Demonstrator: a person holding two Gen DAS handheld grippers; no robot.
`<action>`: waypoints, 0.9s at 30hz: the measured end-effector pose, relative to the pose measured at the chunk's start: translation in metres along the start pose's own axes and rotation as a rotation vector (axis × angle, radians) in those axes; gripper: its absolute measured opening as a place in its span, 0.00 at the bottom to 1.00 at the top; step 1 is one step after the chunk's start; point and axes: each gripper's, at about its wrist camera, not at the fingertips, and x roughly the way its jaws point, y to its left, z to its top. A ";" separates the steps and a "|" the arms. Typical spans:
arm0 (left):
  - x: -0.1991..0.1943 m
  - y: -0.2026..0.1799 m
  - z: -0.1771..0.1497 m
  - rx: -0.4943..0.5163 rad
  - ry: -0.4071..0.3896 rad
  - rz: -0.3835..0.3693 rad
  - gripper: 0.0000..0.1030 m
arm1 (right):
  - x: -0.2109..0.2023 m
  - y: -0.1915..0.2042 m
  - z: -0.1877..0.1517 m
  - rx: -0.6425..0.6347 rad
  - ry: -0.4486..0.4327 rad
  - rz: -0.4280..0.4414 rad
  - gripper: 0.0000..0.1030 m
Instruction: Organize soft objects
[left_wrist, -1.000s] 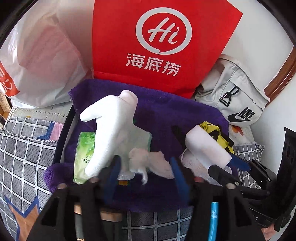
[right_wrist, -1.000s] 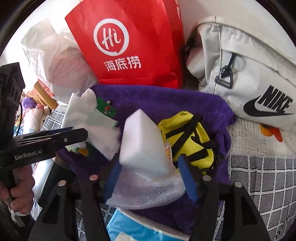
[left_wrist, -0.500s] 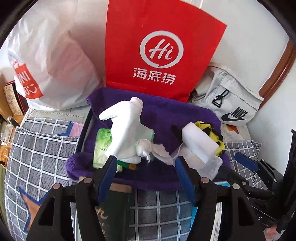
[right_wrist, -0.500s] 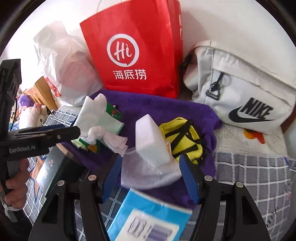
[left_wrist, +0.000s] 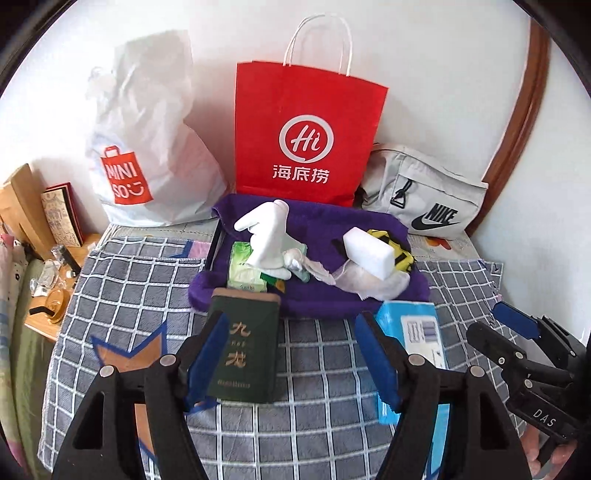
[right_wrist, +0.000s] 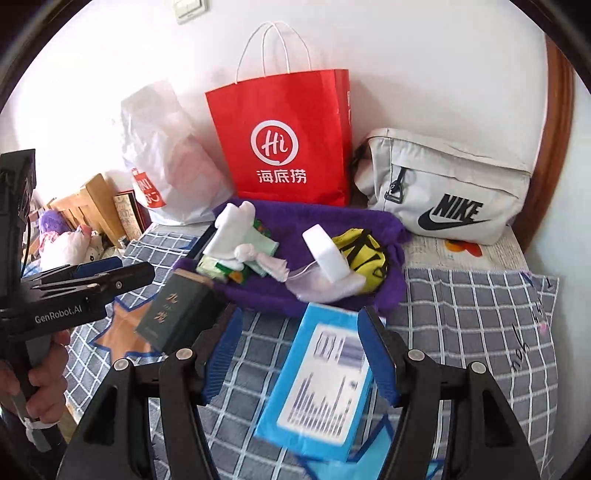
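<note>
hovering above the checked blanket (left_wrist: 122, 295), both claws stand part open with nothing gripped. left claw (left_wrist: 291, 354): jaws have just been opening; a dark green box (left_wrist: 242, 354) lies on the blanket beneath its left blue pad, not pinched. right claw (right_wrist: 301, 354): a blue packet (right_wrist: 325, 384) lies flat on the blanket between its pads, no pressing visible.

soft things sit gathered on a purple towel (left_wrist: 332, 221) draped over a tray, near the wall: white glove (left_wrist: 267, 236) propped upright over a green tissue pack (left_wrist: 242, 267), white sponge block (left_wrist: 369, 251) leaning on a yellow pouch (left_wrist: 400, 254) with black straps, white mesh cloth (left_wrist: 373, 282) crumpled at the front edge. judgement: the towel serves as the collecting zone, so loose soft items stay together and off the blanket.

rigid box and packet lie outside the towel, just in front of it, likely sorted apart as non-soft. red paper bag (left_wrist: 310, 129), white plastic bag (left_wrist: 147, 147) and grey nike bag (left_wrist: 424, 195) stand behind, against the wall.
</note>
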 end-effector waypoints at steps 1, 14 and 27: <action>-0.007 0.000 -0.004 -0.001 -0.005 -0.005 0.69 | -0.008 0.003 -0.005 -0.001 -0.008 -0.006 0.62; -0.086 -0.013 -0.075 0.022 -0.070 -0.012 0.86 | -0.112 0.032 -0.074 0.005 -0.150 -0.124 1.00; -0.142 -0.029 -0.137 0.040 -0.097 0.053 0.86 | -0.173 0.043 -0.129 0.043 -0.169 -0.146 1.00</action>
